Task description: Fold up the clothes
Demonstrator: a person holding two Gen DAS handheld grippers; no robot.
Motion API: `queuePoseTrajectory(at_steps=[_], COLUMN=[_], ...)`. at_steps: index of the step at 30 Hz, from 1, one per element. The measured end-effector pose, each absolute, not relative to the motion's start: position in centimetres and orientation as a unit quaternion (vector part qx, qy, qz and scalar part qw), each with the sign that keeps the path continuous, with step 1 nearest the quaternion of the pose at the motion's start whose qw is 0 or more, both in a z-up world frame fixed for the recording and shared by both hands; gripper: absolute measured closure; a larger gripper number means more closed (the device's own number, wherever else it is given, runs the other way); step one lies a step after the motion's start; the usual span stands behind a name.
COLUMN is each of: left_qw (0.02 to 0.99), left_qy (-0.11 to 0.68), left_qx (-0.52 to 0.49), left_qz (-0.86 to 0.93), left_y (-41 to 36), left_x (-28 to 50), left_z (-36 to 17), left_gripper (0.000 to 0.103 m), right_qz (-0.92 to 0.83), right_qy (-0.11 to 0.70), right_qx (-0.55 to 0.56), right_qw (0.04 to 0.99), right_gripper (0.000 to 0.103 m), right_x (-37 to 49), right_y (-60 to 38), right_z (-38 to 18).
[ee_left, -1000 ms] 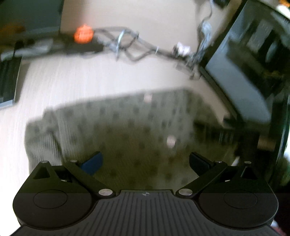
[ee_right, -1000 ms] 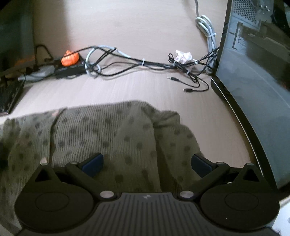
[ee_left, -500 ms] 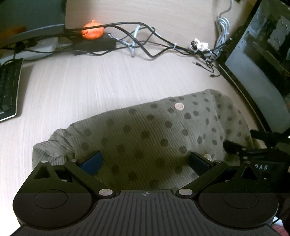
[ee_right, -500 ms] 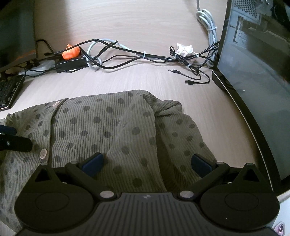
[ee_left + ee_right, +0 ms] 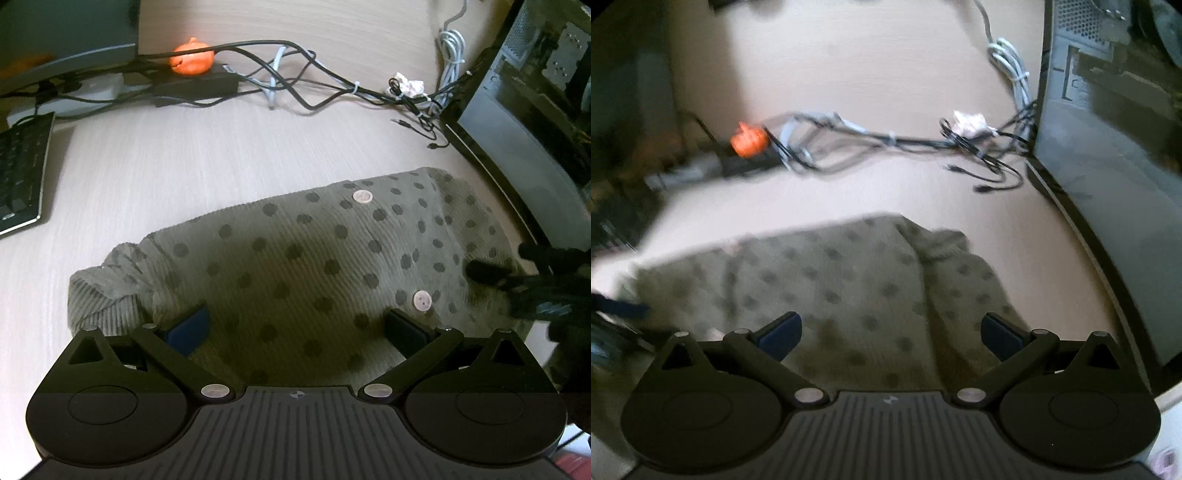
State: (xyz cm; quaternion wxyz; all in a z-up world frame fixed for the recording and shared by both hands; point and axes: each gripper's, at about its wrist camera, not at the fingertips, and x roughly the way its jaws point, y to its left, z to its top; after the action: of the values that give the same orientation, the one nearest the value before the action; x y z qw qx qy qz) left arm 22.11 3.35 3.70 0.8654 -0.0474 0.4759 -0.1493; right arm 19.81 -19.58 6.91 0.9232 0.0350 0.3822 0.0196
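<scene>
While the olive polka-dot cardigan point(image 5: 295, 258) lies bunched on the wooden surface point(image 5: 221, 158), left tool point(image 5: 295, 328) and right tool point(image 5: 892, 332) both hover spread apart, empty.

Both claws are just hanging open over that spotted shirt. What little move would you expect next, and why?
Probably the left gripper drops and closes on the bunched sleeve end at its left, to fold it inward. That lump is the untidiest part of the shirt; the buttoned middle lies fairly flat. Both grippers are open and hold nothing, and the right gripper is blurred, so its aim is hard to judge.
</scene>
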Motion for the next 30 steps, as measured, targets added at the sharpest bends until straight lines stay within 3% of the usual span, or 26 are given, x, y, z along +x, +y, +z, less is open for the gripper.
queuePoseTrajectory(at_steps=[4,8,30], left_qw=[0.869,0.87,0.867], left_qy=[0.473,0.472,0.474], left_qx=[-0.035,-0.031,-0.036], left_qz=[-0.14,-0.14,-0.15], left_y=[2.9,2.9,3.8], left_x=[21.6,21.4,21.8], left_z=[3.7,3.7,4.2], left_gripper=[0.0,0.0,0.0], right_qz=[0.043,0.014,0.025], right_qy=[0.406,0.446,0.43], right_qx=[0.057,0.008,-0.04], right_qw=[0.911,0.895,0.901], right_gripper=[0.0,0.0,0.0], right_x=[20.7,21.6,22.1], right_y=[-18.8,-17.4,-16.0], right_z=[6.5,4.2,3.0])
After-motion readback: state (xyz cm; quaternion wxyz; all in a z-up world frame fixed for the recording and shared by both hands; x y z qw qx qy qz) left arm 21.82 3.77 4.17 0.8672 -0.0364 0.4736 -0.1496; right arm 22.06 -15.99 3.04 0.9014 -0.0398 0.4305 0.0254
